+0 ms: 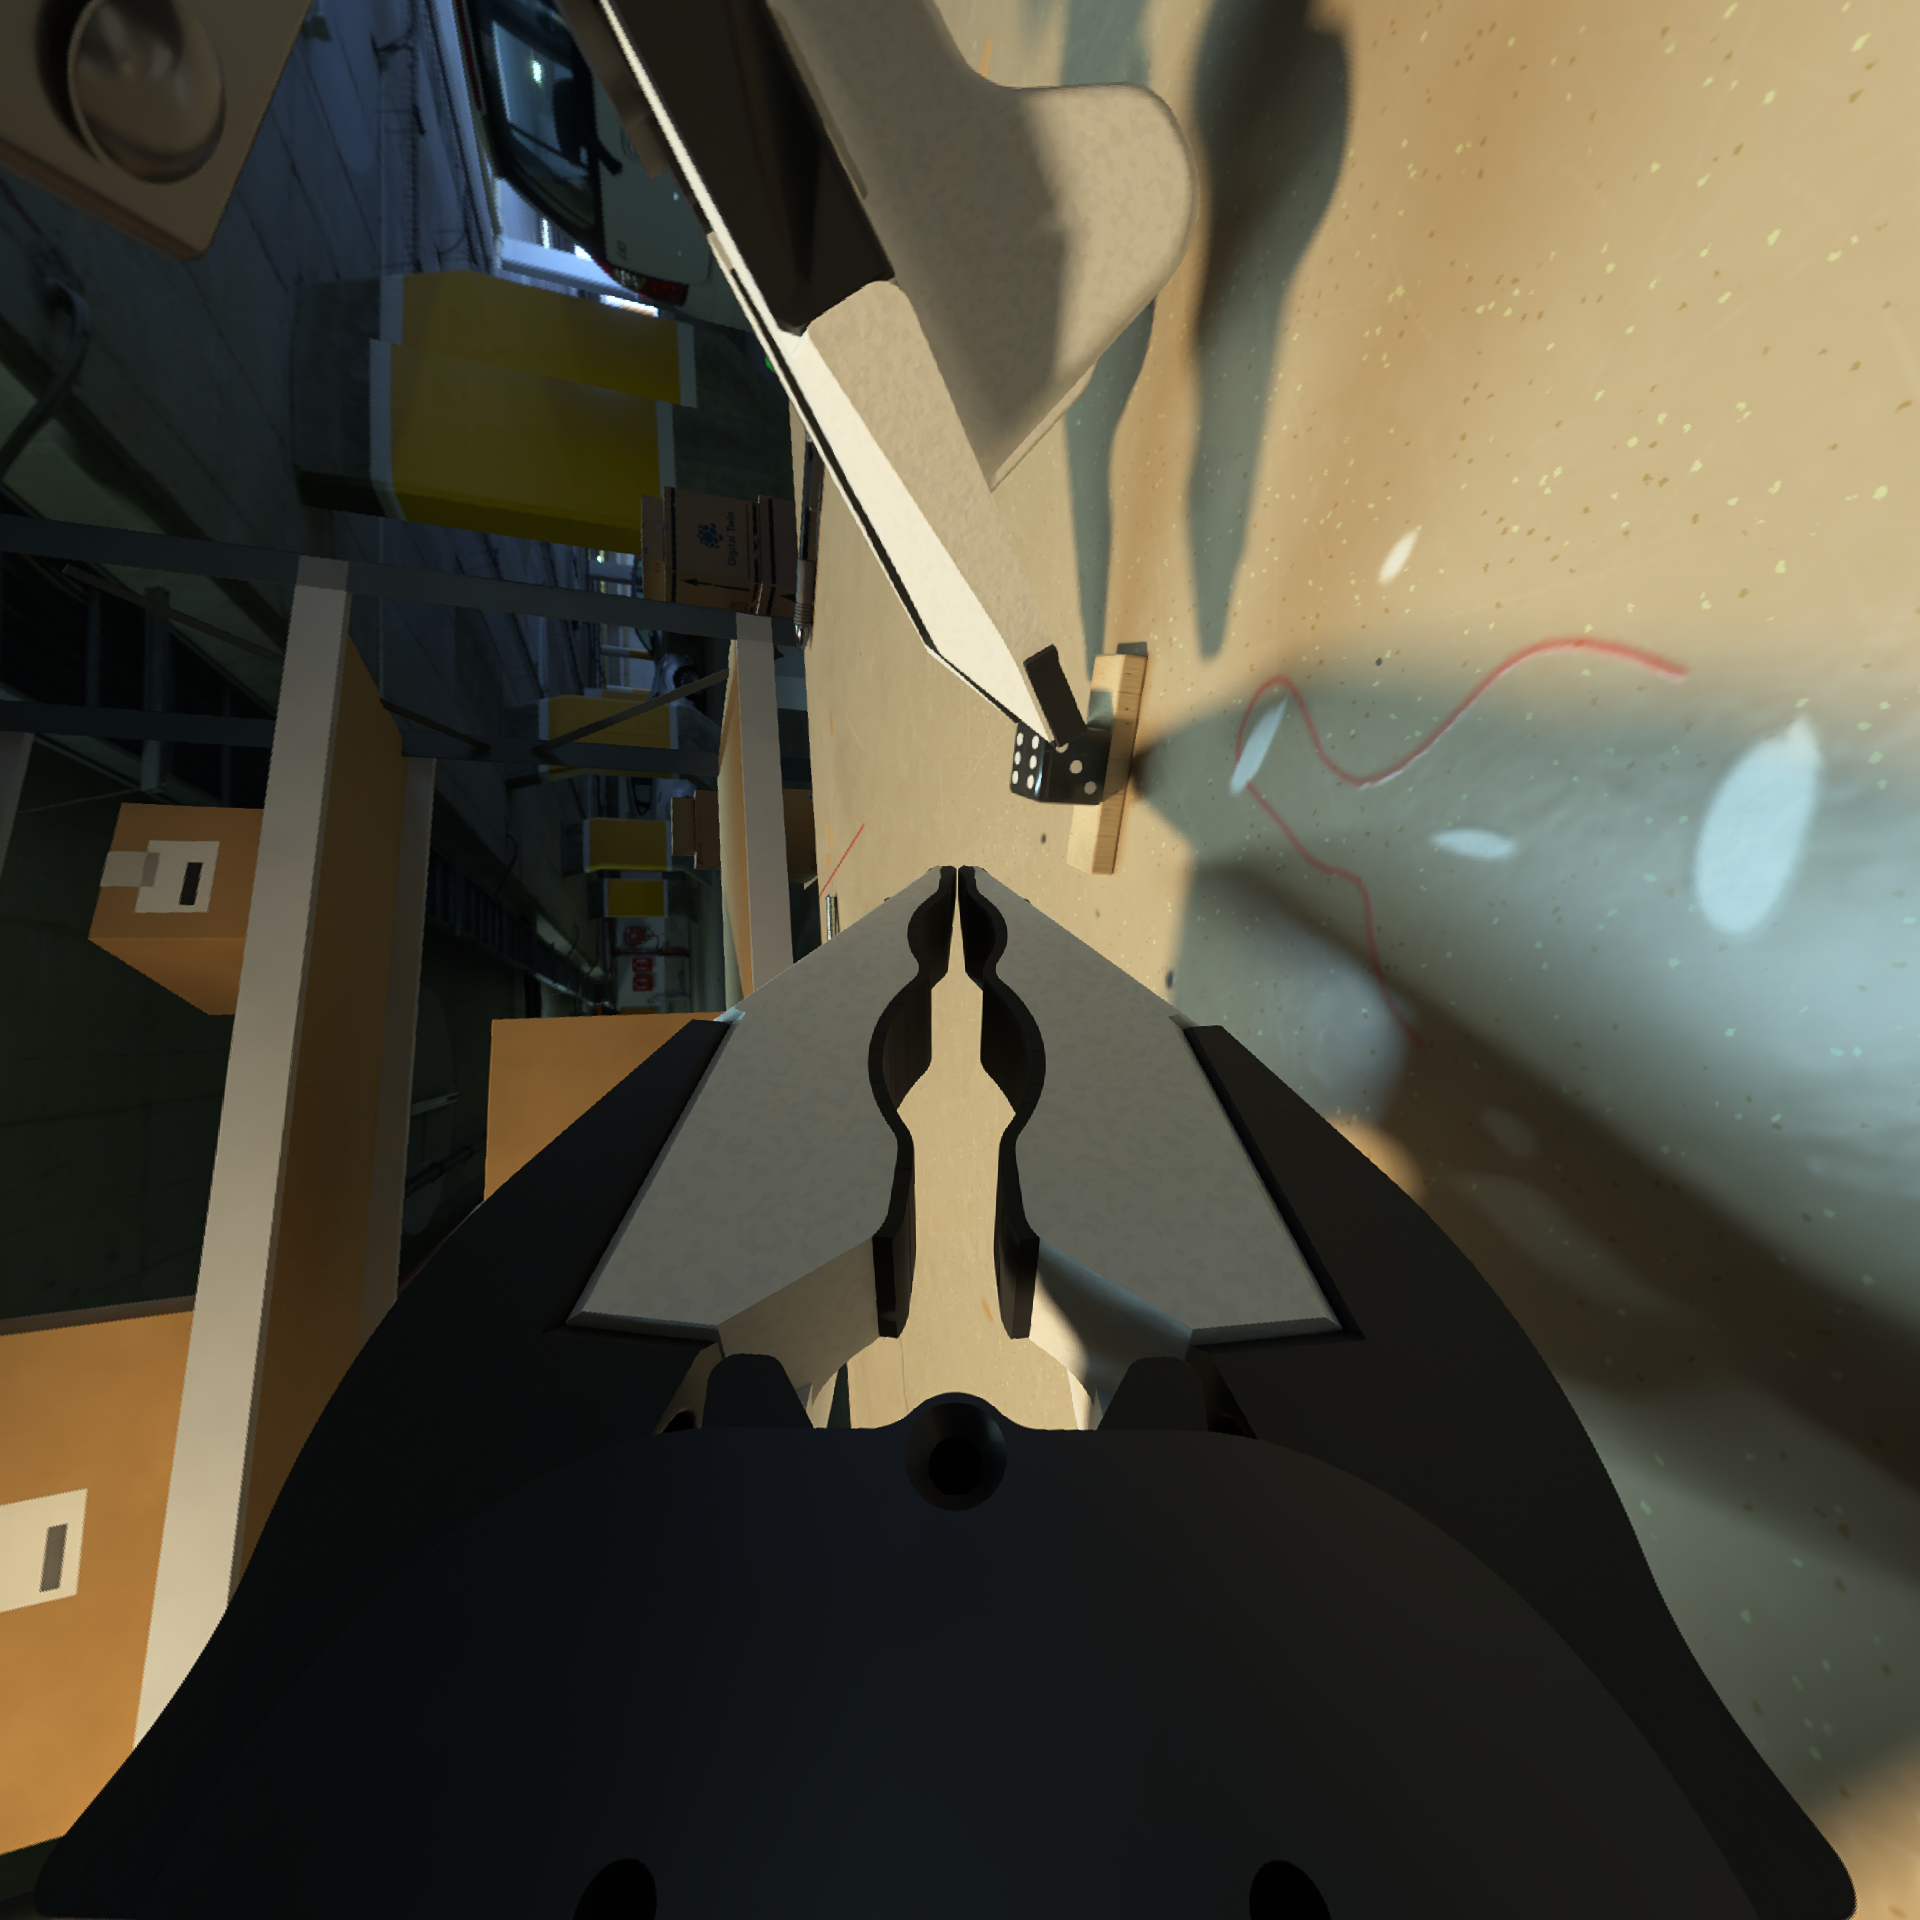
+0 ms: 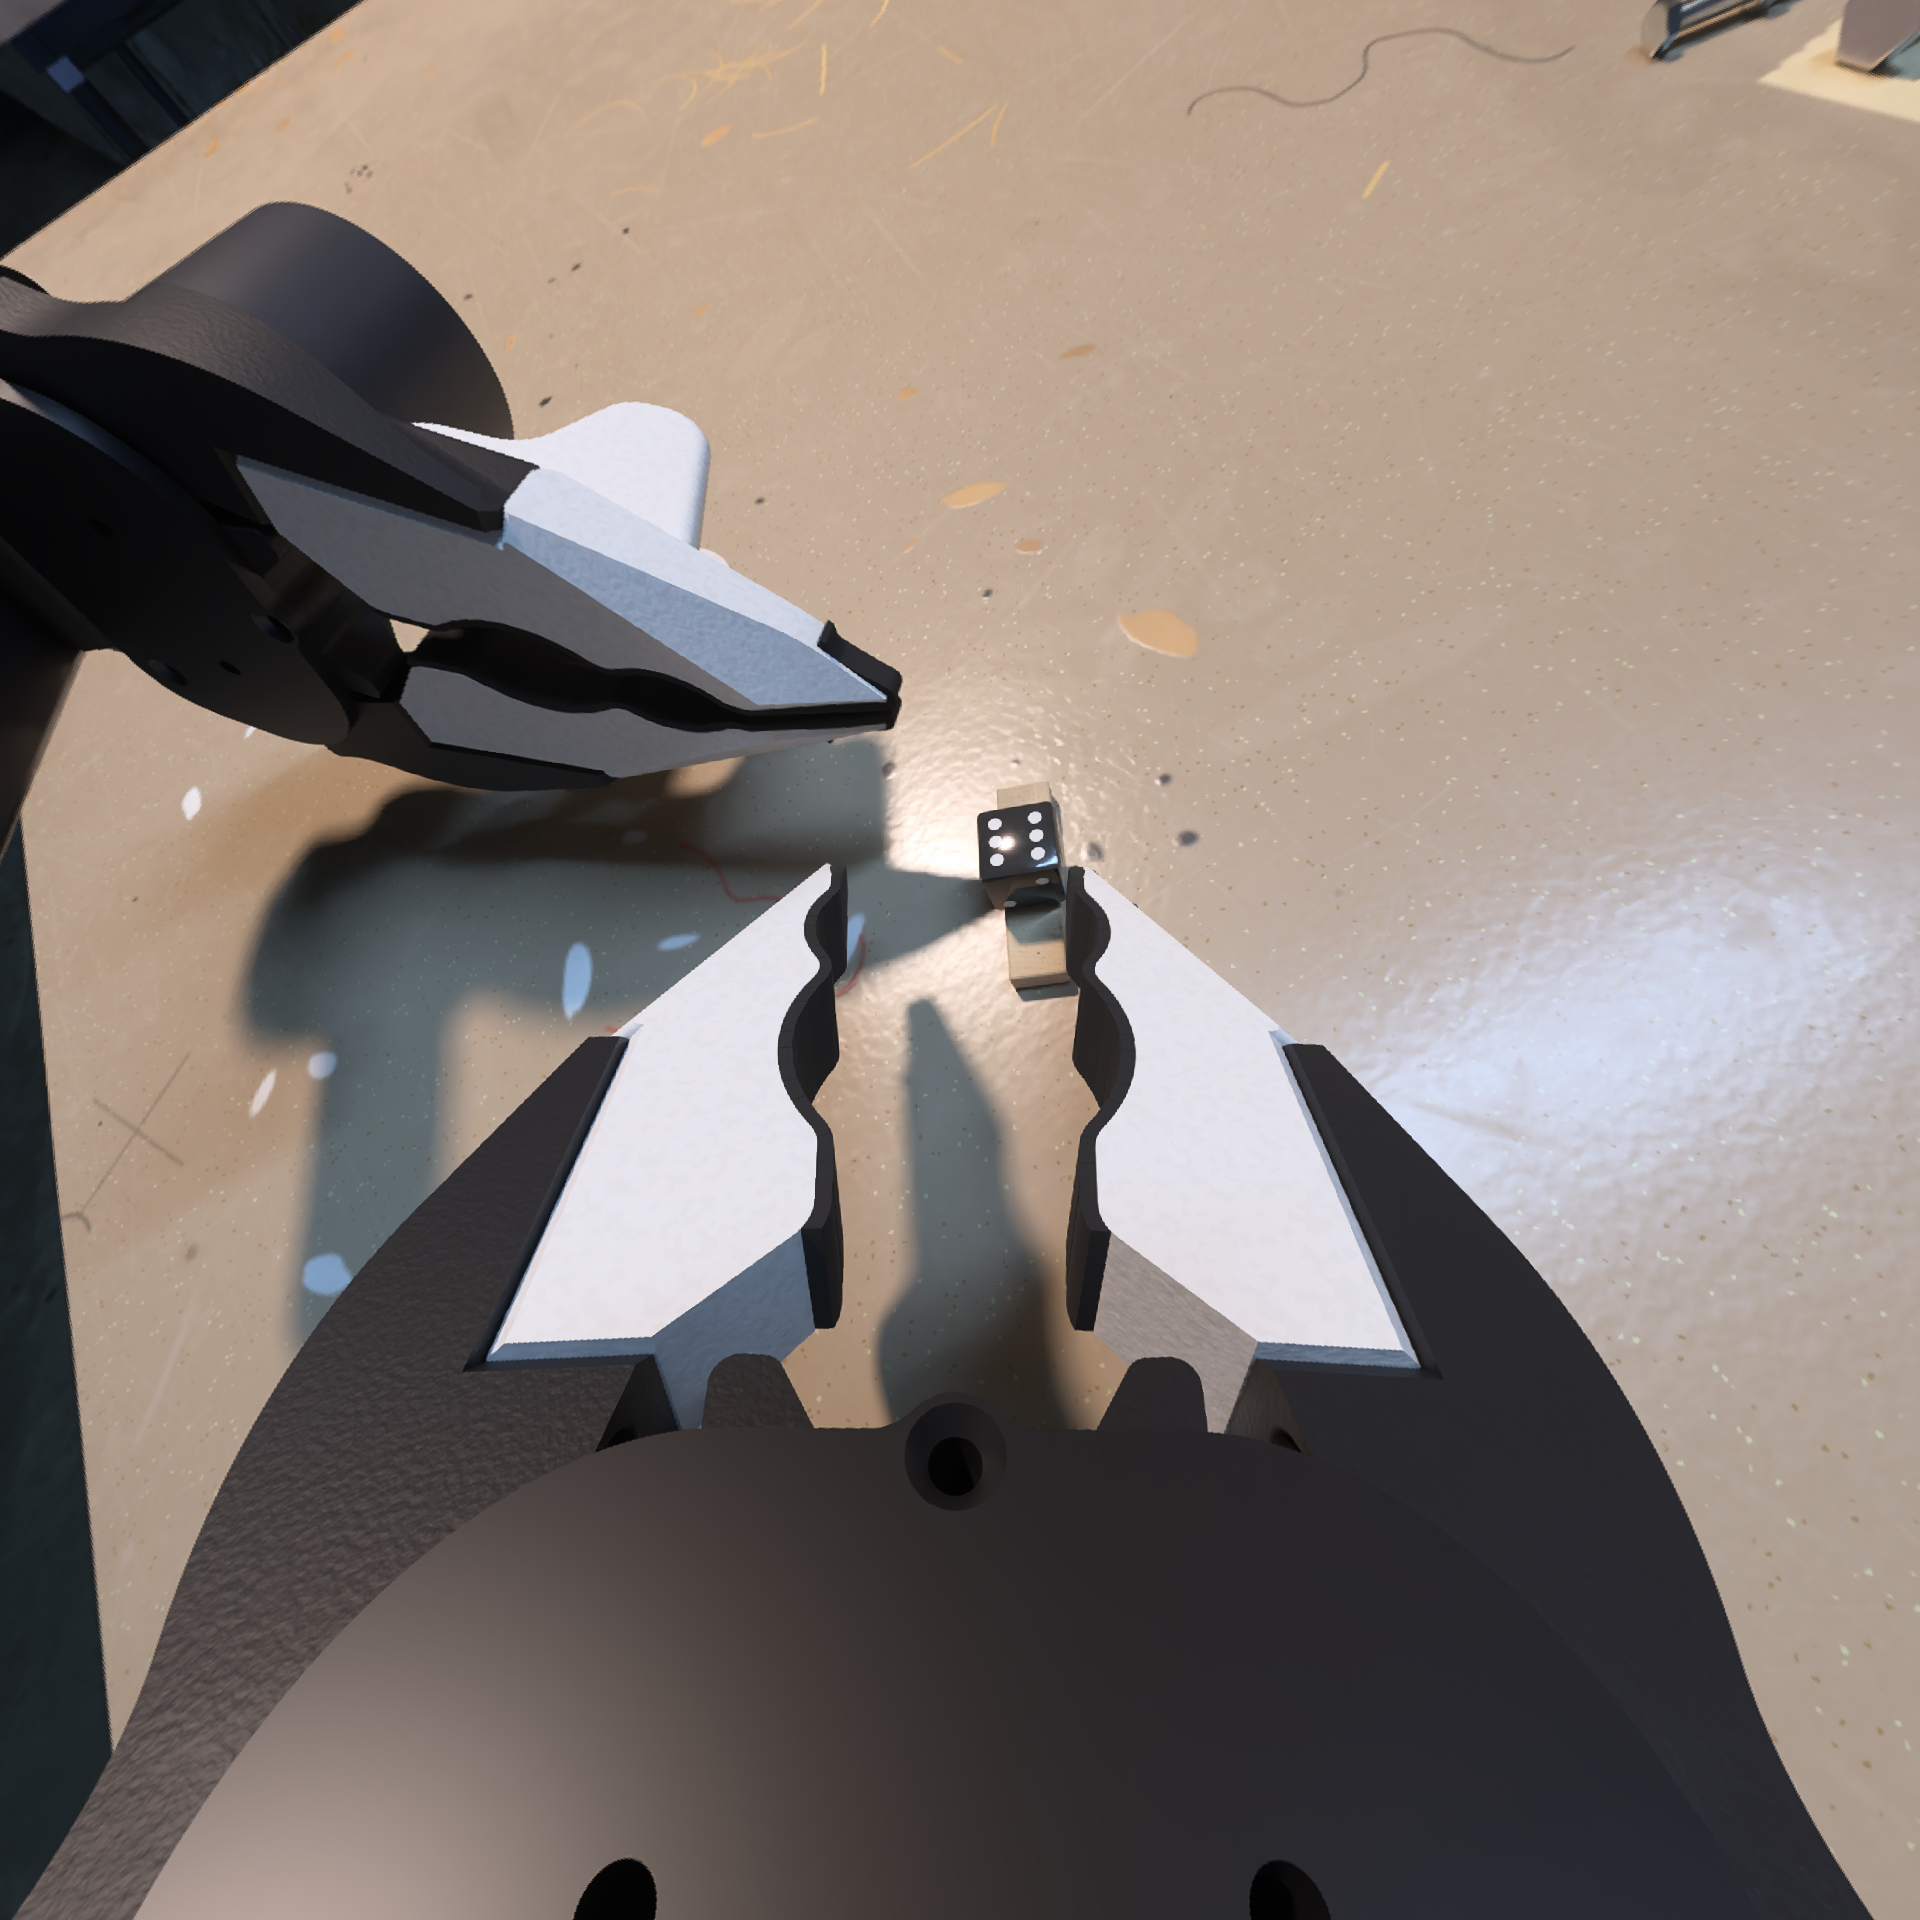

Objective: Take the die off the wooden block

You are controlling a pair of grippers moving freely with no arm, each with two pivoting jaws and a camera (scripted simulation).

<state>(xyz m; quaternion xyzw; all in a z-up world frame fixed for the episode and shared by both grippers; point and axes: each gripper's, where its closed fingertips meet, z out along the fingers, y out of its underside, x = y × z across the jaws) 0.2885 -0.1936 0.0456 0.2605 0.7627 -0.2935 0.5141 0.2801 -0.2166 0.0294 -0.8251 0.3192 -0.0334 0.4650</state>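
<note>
A black die with white pips sits on a small flat wooden block on the tan table. My right gripper is open, with its fingertips level with the die, which stands just inside its right finger. I cannot tell whether the finger touches it. My left gripper is shut and empty, a short way from the die and block. In the left wrist view the right gripper reaches the die from above. In the right wrist view the left gripper hovers to the left.
A thin red thread lies on the table beyond the block. A dark wire and metal pieces lie at the far right. The table edge drops to shelves and cardboard boxes.
</note>
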